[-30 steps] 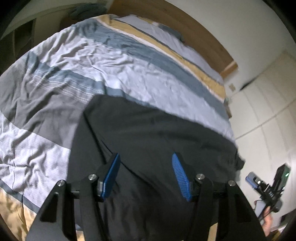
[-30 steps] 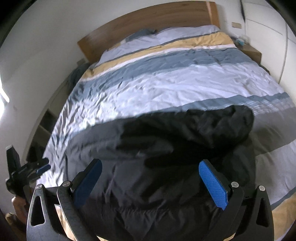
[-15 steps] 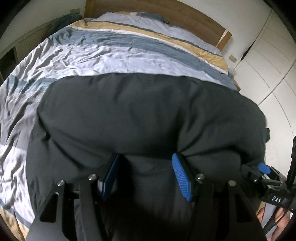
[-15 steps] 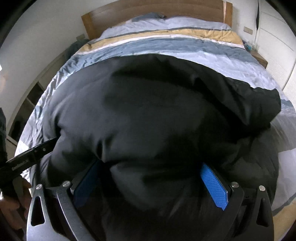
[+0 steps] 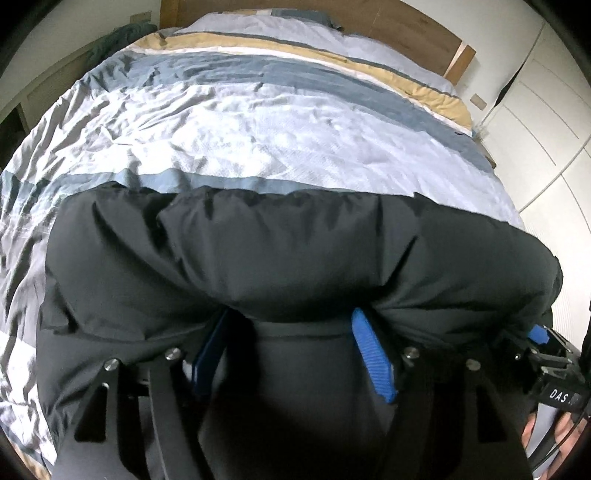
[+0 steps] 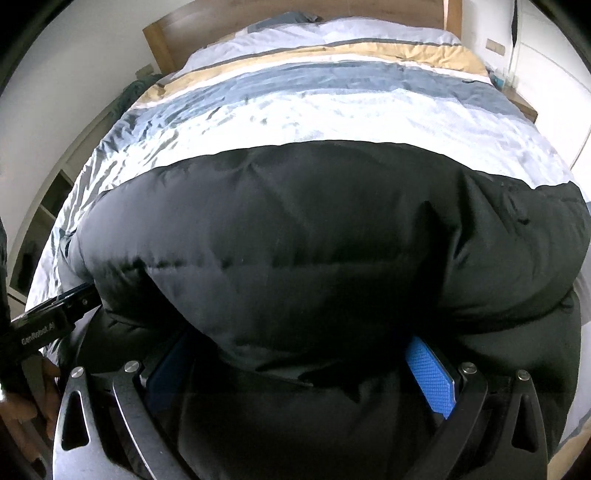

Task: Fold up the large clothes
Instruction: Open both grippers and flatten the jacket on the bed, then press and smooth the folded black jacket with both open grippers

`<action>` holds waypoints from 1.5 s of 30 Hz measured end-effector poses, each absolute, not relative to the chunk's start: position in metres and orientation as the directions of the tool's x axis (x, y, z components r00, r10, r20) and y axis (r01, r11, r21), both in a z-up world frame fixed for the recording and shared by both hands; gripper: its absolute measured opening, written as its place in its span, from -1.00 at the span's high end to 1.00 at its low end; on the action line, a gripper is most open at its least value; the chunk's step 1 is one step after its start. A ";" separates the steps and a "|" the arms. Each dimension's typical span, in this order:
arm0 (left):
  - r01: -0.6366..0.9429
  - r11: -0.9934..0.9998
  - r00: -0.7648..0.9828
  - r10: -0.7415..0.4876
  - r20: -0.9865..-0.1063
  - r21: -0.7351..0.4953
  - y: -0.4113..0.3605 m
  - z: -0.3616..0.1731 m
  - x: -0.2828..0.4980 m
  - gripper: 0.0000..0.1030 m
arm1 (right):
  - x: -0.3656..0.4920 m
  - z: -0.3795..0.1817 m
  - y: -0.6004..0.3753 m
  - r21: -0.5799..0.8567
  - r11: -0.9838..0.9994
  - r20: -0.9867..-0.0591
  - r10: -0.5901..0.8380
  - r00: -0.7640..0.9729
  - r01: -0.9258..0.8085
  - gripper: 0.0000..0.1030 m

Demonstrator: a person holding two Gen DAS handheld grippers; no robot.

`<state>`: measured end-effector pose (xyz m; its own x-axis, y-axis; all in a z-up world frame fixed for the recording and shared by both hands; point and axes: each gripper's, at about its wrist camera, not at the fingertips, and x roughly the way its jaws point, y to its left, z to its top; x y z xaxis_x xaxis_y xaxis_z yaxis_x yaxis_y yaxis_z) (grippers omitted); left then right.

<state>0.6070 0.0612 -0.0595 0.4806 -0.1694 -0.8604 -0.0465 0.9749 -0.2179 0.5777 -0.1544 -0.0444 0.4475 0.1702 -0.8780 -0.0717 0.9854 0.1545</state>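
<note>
On your far left there's an open shelf unit (image 6: 44,218) beside the bed, its cubbies too dark to tell what's in them, and a dark green cloth (image 5: 118,40) bunched up by the wall near the headboard (image 6: 295,14). Then the striped duvet (image 5: 277,122), blue, pale and tan bands running across, wrinkled and bare in its upper half. Spread across the near half of the bed lies your black puffer jacket (image 5: 295,251), a thick padded roll of it doubled over toward you. Your left gripper (image 5: 291,354) sits tucked under that roll, blue pads (image 5: 373,358) partly buried, jaws opening right now with jacket fabric between them and the pads set apart from it, so that's a released hold. Your right gripper (image 6: 303,373) is nosed in under the same fold further right, one blue pad (image 6: 432,373) clear, the other shadowed; the bulge of jacket fills the gap, and I cannot tell whether it is clenched or slack. Far right, white wardrobe doors (image 5: 546,122).
</note>
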 end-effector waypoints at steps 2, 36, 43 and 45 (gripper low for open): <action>-0.053 0.972 0.474 -0.176 -0.863 -0.228 0.065 -0.060 0.611 -0.34 | 0.580 -0.045 -0.155 0.153 0.986 -0.879 0.169 0.445 -0.071 -0.99; -0.005 0.987 0.575 -0.128 -0.808 -0.160 0.066 -0.040 0.510 -0.34 | 0.485 -0.018 -0.172 0.084 0.996 -0.868 0.054 0.494 0.040 -0.99; -0.112 0.987 0.568 -0.032 -0.822 -0.117 0.105 -0.034 0.500 -0.33 | 0.482 -0.019 -0.214 0.068 0.987 -0.866 -0.016 0.501 0.148 -0.99; -0.112 0.989 0.578 -0.012 -0.816 -0.095 0.106 -0.028 0.488 -0.33 | 0.474 -0.012 -0.219 0.062 0.984 -0.855 -0.034 0.518 0.166 -0.99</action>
<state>0.4885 0.1058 -0.0281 0.5779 -0.0124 -0.8160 -0.1125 0.9891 -0.0946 0.4745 -0.2190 -0.0120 0.5179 -0.0337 -0.8548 0.1658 0.9842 0.0617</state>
